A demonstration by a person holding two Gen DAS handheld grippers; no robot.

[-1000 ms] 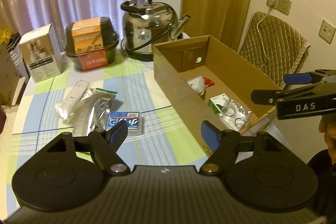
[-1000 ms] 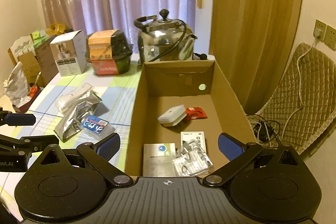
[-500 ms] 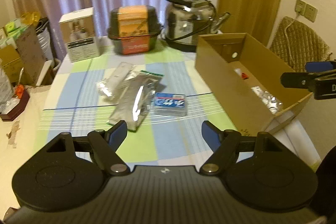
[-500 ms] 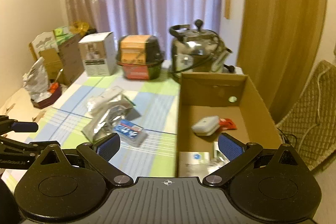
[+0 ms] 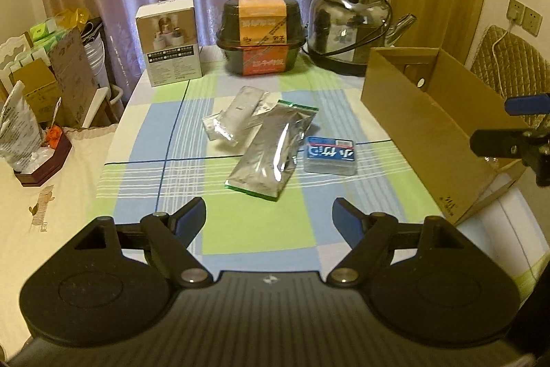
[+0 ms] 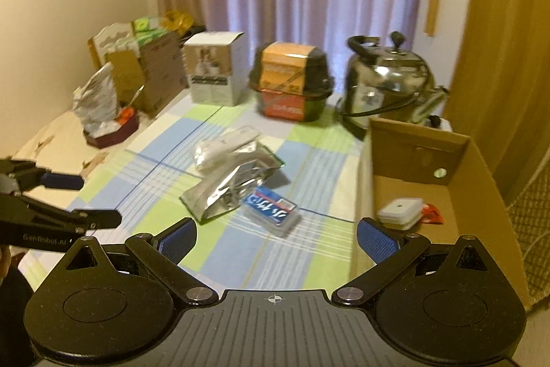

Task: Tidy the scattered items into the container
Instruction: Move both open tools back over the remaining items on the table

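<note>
Lying loose on the counter (image 5: 144, 133) beside the cardboard box (image 5: 417, 129): blue card pack (image 5: 330, 155), silver pouch (image 5: 271, 148), white packet (image 5: 237, 116); both grippers (image 5: 270, 217) (image 6: 276, 236) hovering wide-jawed, empty; advising pinching pack's short sides first.

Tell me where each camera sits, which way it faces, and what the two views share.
Left wrist: rides the left gripper, facing across the checked table at the silver pouch; its own open fingers show, the right gripper intrudes at right.
Right wrist: rides the right gripper, angled toward the cardboard box; the left gripper shows at left.
Shared: pouch, blue pack, box, kettle.
</note>
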